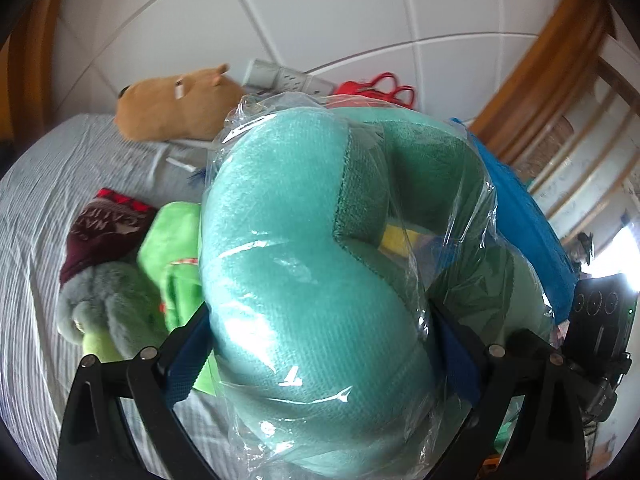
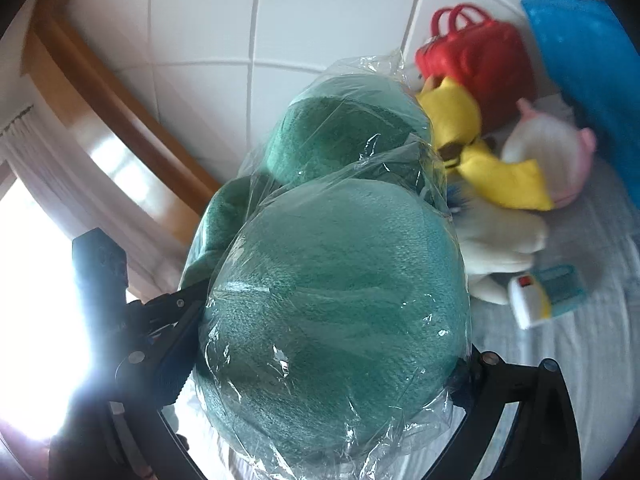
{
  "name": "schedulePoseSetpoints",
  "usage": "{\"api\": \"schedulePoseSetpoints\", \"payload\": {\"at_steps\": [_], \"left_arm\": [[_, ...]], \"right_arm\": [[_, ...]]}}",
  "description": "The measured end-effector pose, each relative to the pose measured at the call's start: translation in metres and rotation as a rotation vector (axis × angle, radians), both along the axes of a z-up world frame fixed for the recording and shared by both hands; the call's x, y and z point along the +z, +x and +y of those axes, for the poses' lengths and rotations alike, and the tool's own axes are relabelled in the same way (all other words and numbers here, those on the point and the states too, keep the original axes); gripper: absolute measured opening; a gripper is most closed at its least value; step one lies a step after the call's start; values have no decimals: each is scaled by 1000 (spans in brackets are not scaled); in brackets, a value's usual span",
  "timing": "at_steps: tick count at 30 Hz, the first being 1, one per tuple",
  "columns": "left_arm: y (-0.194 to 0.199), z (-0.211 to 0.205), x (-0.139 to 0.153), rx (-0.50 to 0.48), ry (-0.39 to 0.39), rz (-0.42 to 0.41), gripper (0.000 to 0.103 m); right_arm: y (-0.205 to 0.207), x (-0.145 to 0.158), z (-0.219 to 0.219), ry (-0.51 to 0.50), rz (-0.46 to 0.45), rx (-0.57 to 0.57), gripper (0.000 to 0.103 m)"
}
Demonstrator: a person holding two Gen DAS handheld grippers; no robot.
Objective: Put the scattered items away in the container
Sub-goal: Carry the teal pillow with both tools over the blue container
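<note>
A teal U-shaped neck pillow (image 1: pixel 296 240) in a clear plastic bag fills both views and hangs above the bed, held at its two ends. My left gripper (image 1: pixel 324 356) has its blue pads pressed wide against one lobe. My right gripper (image 2: pixel 324 360) clamps the other lobe of the neck pillow (image 2: pixel 340 280) the same way. A bright blue fabric thing (image 1: pixel 524 216), perhaps the container, shows behind the pillow and again as the blue fabric thing (image 2: pixel 580 60) at the top right of the right wrist view. The right-hand tool's black body (image 1: pixel 600 320) shows at the left wrist view's right edge.
On the striped grey sheet (image 1: pixel 48 208) lie a brown plush (image 1: pixel 176 108), a power strip (image 1: pixel 288 78), a red bag (image 2: pixel 480 60), a green plush (image 1: pixel 172 256), a grey plush with a maroon hat (image 1: pixel 104 240), a yellow and white plush (image 2: pixel 492 176) and a small white box (image 2: pixel 532 300). A wooden frame (image 2: pixel 120 112) borders the tiled wall.
</note>
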State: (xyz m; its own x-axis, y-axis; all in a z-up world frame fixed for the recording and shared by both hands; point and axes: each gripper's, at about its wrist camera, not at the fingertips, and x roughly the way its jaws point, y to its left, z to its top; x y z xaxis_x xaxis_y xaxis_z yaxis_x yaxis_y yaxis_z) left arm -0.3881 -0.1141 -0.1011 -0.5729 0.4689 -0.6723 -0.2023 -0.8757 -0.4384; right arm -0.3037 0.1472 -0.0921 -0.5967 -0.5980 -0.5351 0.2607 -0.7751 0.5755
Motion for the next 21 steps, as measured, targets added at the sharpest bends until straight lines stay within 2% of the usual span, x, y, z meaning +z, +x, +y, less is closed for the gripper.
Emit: {"api": "schedulePoseSetpoints", "payload": {"at_steps": [7,12,21], "left_arm": [[36,55,23,-26,0,52,100],[56,80,28,-60,19,64,100],[85,105,35,-198,45,81,100]], "right_arm": [[16,7,53,-11,45,-29,101],[35,10,77,2,53,-52,101],[103,29,96,22,60,-174,101]]}}
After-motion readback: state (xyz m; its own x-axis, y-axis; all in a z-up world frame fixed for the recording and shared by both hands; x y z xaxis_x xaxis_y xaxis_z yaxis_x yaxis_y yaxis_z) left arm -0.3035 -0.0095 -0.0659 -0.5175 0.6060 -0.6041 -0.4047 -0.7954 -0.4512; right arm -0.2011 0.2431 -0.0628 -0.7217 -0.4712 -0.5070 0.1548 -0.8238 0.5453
